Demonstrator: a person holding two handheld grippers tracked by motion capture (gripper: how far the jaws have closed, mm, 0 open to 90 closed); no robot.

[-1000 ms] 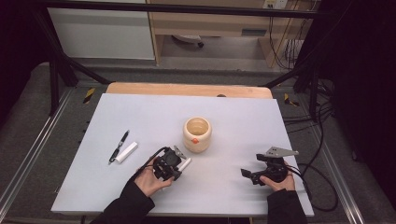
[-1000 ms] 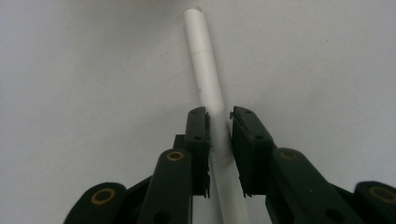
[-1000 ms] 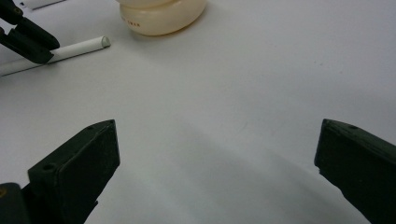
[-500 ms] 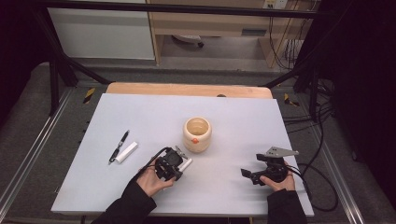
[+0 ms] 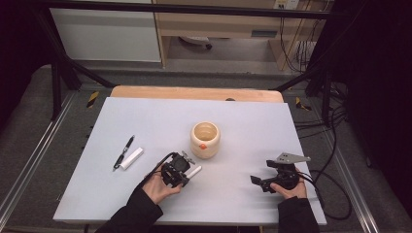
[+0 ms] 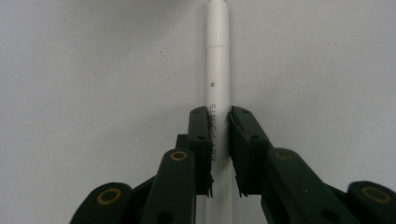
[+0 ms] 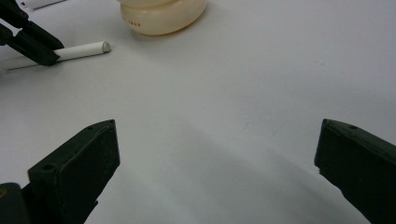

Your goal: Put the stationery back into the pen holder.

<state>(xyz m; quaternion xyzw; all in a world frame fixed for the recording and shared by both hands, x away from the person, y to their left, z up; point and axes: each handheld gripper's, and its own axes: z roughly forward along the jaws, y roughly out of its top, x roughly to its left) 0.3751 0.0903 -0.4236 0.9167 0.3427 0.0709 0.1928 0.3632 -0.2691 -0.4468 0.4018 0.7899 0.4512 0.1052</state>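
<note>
1. The left hand-held gripper has just been closing; its jaws now clamp the white pen, with the barrel running lengthwise between the two pads
2. In the high view the white pen lies low on the counter, just in front of the cream cup, at the same spot as in the earlier high views; the left hand-held gripper sits over its rear end
3. Judgement: the grasp is complete but the lift has not begun, so the next move is likely a raise towards the cup
4. The right hand-held gripper rests at the counter's right side with jaws spread wide and nothing between them
5. A black pen and a white cap-like piece lie together, well to the left, untouched
</note>
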